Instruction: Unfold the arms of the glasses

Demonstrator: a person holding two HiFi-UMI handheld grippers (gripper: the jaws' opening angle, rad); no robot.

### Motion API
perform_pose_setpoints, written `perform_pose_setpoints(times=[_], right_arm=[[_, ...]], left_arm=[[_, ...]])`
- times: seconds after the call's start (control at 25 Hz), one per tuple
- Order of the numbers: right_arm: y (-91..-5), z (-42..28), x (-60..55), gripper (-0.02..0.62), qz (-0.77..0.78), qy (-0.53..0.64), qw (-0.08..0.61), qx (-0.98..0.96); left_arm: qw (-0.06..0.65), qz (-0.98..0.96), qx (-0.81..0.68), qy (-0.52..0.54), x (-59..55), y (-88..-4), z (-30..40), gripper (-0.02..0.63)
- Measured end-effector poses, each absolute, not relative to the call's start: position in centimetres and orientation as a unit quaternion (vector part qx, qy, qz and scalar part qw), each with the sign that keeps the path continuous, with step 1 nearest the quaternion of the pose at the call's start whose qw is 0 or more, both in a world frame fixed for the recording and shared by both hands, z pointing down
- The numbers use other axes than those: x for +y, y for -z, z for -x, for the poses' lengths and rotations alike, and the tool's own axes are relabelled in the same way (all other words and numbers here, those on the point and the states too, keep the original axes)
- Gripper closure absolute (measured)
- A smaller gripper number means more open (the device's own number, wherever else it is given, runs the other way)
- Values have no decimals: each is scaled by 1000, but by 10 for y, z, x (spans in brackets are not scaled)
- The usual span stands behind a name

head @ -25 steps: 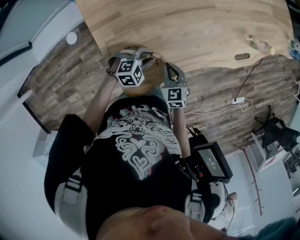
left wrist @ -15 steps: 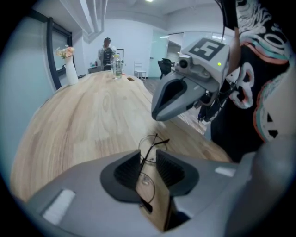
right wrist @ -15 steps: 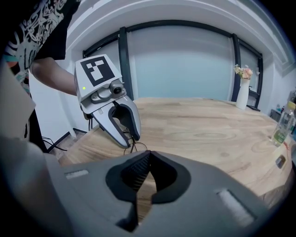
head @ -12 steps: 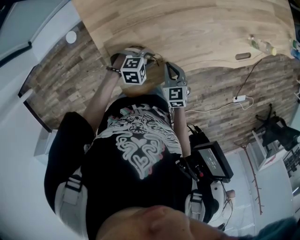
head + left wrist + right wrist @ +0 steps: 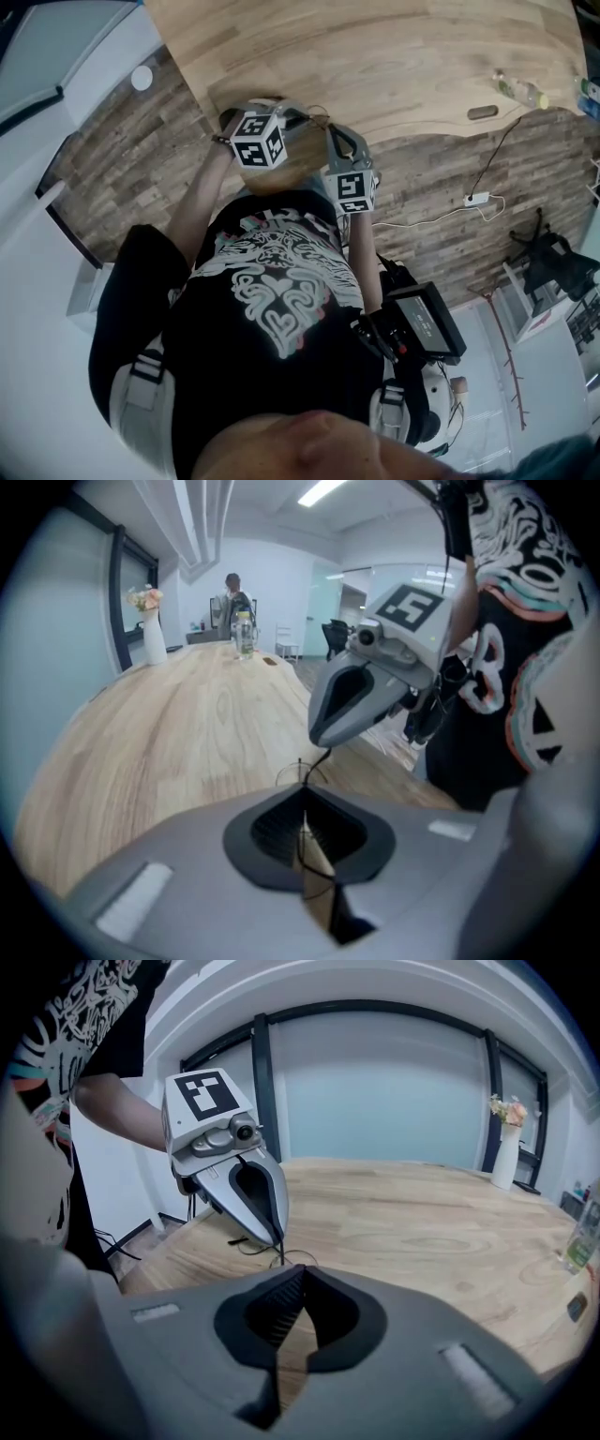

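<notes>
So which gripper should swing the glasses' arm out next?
Probably right. The right gripper pinches a wire end leading off the thin black wire-framed glasses, so it looks free to swing outward. The left gripper is shut on the frame, anchoring it.

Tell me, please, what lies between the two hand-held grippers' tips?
Thin black wire-framed glasses bridge the gap between the left hand-held gripper and right hand-held gripper, above the light wooden table; the left gripper view shows this.

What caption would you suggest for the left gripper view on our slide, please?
Left gripper and right gripper both pinch thin black wire-framed glasses over a long light wooden table.
</notes>
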State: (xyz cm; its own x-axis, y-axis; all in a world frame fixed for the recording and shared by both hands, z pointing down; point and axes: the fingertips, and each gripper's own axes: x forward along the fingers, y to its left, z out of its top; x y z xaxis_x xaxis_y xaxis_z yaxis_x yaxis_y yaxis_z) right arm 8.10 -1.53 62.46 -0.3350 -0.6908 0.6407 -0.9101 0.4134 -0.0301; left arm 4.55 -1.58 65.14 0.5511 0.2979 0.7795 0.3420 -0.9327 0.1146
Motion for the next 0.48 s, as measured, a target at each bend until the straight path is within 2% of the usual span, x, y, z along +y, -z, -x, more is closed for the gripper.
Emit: perform_pose_setpoints(times=[0.2, 0.48], right_arm=[[-636, -76, -15, 597, -465, -194, 302, -809], [-636, -50, -15, 597, -409, -186, 285, -846]], left_arm=[[27, 908, -168, 383, -21, -640, -37, 612], [18, 933, -166, 318, -22, -618, -29, 614]])
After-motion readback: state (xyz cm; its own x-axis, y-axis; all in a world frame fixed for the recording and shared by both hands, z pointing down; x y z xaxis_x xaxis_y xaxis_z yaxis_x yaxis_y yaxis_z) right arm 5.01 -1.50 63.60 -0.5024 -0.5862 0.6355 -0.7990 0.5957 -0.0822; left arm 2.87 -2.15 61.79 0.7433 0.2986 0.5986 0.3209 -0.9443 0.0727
